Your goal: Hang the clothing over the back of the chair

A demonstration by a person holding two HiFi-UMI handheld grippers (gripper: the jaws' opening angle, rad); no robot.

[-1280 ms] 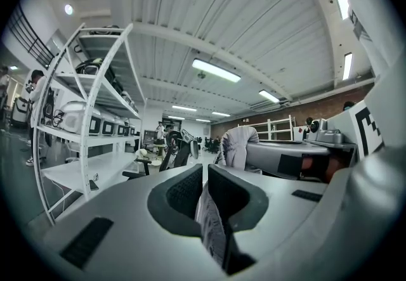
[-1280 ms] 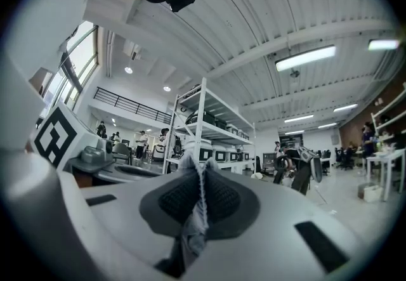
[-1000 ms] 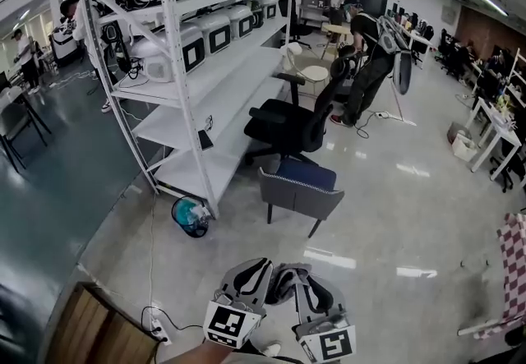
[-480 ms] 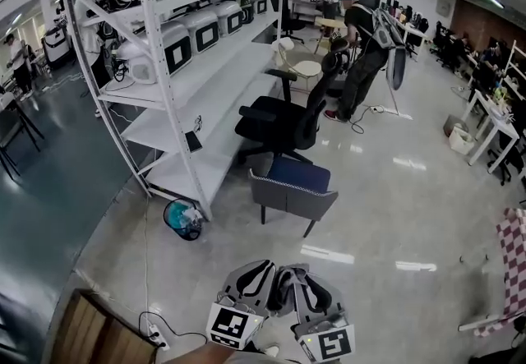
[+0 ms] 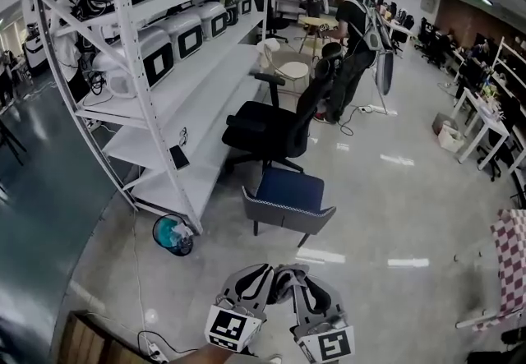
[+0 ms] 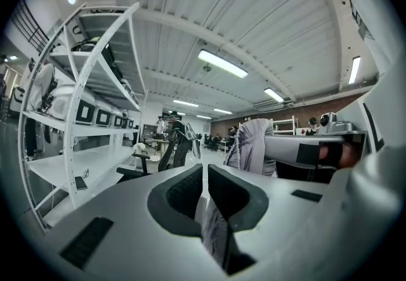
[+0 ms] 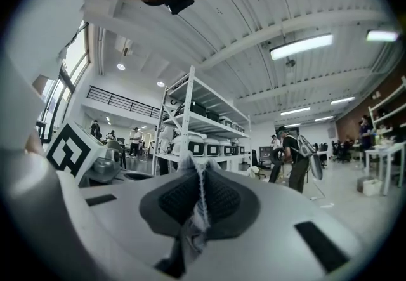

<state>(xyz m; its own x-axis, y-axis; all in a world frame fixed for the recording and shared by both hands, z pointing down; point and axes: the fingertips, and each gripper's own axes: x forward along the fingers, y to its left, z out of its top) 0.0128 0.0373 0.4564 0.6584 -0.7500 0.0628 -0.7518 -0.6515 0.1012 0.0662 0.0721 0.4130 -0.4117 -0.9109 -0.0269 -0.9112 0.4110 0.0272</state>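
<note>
Glossy pale grey floor (image 5: 394,214) carried everything. Tall white metal shelving rack (image 5: 218,83) stood on it at left, running near to far. Grey low-backed chair with blue seat (image 5: 288,200) stood right of rack; black swivel office chair (image 5: 269,128) just beyond, farther. Teal round bin (image 5: 173,235) sat on floor just beside rack's near post. White power strip (image 5: 153,347) lay near left. Rack held white boxy appliances with dark windows (image 5: 156,58); lower shelf held flat black device (image 5: 178,157).

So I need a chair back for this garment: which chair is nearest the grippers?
The low grey chair with the blue seat. The black office chair stands beyond it, farther away.
</note>
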